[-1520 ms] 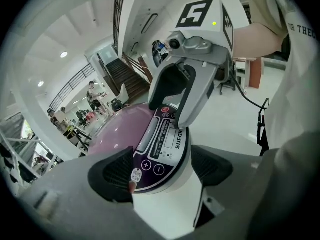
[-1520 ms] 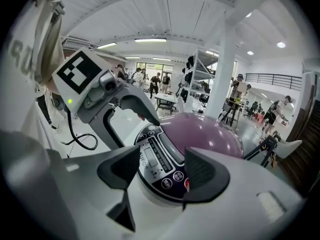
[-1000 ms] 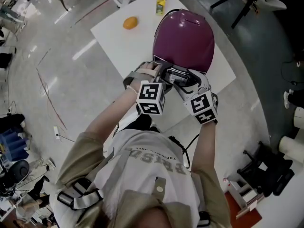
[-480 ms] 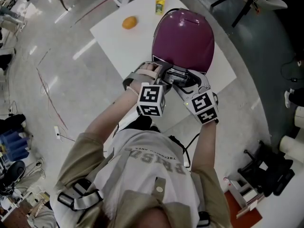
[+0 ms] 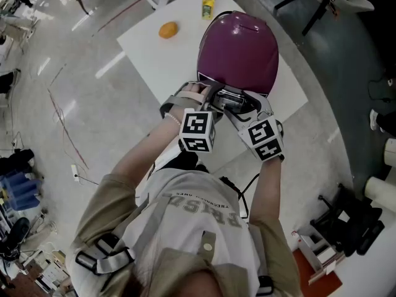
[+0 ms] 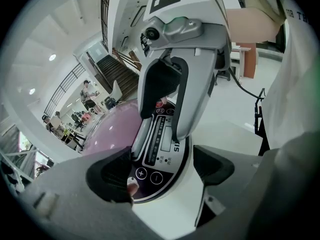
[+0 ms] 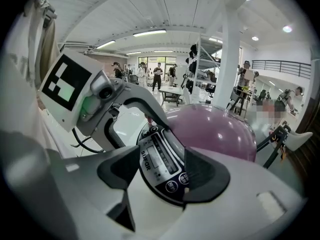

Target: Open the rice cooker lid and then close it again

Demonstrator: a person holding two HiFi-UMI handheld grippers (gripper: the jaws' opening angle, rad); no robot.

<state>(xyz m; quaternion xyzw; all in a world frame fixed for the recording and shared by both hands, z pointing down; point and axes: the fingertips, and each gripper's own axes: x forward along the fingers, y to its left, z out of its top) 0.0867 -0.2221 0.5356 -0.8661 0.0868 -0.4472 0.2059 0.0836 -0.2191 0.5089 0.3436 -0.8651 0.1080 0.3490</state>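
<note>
Rice cooker (image 5: 238, 51) sits shut on the desk (image 5: 154, 54), head view. Left gripper view: left tongs (image 6: 167, 176) spread over its control panel (image 6: 161, 156). Right gripper view: right tongs (image 7: 162, 174) spread, pinching nothing; I'd avoid the buttons (image 7: 172, 185) and catch the lid (image 7: 215, 129) front squarely.

Rice cooker (image 5: 238, 51): white body, glossy purple domed lid (image 5: 240, 42), lid down and shut. Stands upright on the white table (image 5: 154, 60), close to its right edge. Dark control panel (image 7: 160, 164) faces the near edge.
</note>
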